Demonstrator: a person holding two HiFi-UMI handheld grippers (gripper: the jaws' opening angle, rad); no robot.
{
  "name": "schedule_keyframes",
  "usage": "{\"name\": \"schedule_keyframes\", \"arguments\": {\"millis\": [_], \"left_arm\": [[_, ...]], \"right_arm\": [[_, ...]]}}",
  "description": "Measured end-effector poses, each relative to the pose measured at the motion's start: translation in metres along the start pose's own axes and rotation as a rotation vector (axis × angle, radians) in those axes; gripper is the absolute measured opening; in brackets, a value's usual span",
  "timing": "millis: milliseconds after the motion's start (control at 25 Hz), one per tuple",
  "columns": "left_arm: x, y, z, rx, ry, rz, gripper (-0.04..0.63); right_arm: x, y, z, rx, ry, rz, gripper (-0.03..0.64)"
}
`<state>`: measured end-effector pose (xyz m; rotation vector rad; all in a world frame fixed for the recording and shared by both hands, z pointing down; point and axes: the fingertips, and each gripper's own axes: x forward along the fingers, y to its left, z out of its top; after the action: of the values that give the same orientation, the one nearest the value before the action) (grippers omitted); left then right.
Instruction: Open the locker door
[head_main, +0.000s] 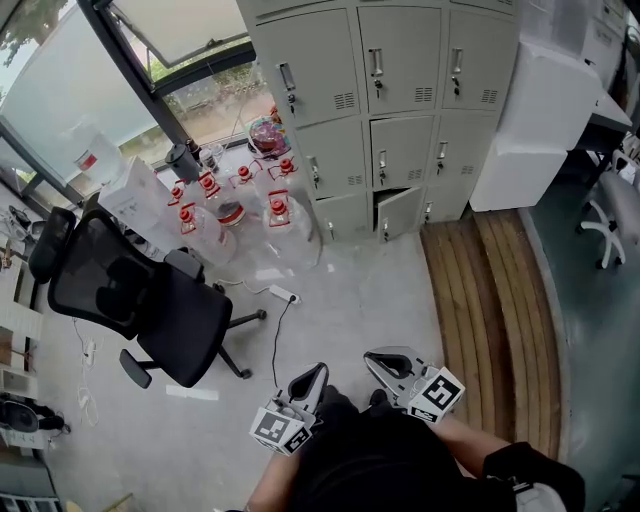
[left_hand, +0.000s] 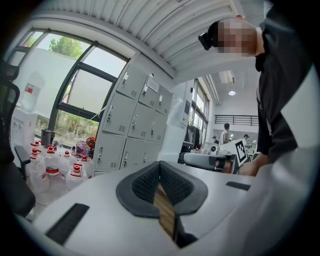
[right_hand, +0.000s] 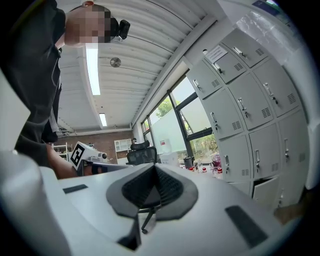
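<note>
Right gripper (head_main: 392, 360), clenched empty, faces the ajar bottom-row locker door (head_main: 398, 212) straight ahead, well apart, nearer than the left gripper (head_main: 312, 378).

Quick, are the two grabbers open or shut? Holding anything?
Left white gripper with dark pads: shut, holding nothing.
Right white gripper with dark pads: shut, holding nothing.

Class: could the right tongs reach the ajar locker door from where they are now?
Probably not yet: the right tongs are held by the person's body, with the ajar locker door across open floor. Nothing seems to block the way.
</note>
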<state>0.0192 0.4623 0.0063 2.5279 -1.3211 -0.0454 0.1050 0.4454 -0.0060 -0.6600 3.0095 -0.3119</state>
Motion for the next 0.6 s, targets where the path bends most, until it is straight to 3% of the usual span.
{"name": "schedule_keyframes", "arguments": {"millis": [320, 600], "left_arm": [[-0.018, 0.027, -0.003, -0.031, 0.001, 0.081, 0.015], [-0.007, 0.046, -0.008, -0.047, -0.005, 0.057, 0.015]], "right_arm": [[0.030, 0.006, -0.009, 0.013, 0.005, 0.075, 0.012], [0.033, -0.015, -0.011, 0.024, 0.005, 0.003, 0.011]]}}
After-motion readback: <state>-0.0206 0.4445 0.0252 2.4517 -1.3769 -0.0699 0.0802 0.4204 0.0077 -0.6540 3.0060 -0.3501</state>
